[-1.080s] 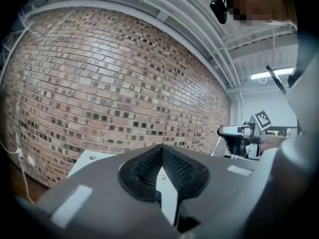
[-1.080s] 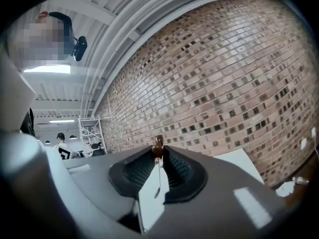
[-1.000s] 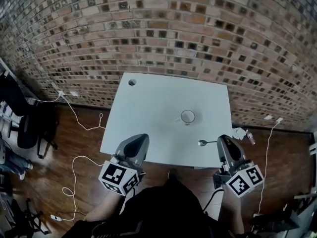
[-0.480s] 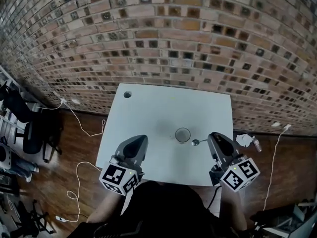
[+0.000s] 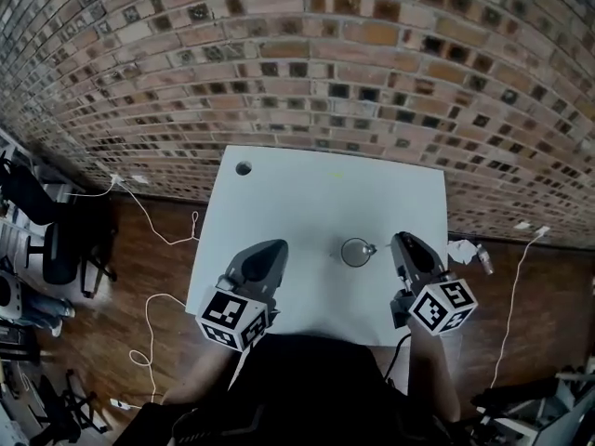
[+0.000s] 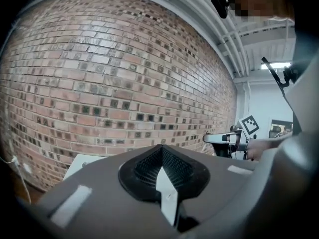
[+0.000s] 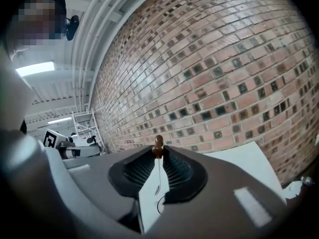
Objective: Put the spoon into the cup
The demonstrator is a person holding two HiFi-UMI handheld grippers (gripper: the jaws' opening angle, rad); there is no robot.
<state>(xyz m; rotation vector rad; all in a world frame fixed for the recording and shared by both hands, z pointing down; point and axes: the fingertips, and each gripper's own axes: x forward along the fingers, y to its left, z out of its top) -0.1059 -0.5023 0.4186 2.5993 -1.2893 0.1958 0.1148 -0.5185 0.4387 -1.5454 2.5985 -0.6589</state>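
A: Left side?
B: The left hand-held gripper (image 5: 268, 249) has its jaws together and empty, over the bench's (image 5: 307, 189) near edge.
A: The spoon (image 5: 369, 248)?
B: Its bowl is at the cup's (image 5: 354, 253) right rim (whether it touches is unclear) — handle clamped in the right hand-held gripper (image 5: 402, 242).

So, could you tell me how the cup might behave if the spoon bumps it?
The cup looks small, so probably light; on the smooth white table a bump would likely slide it. Nothing steadies it, and its height is unclear from above, so tipping remains possible.
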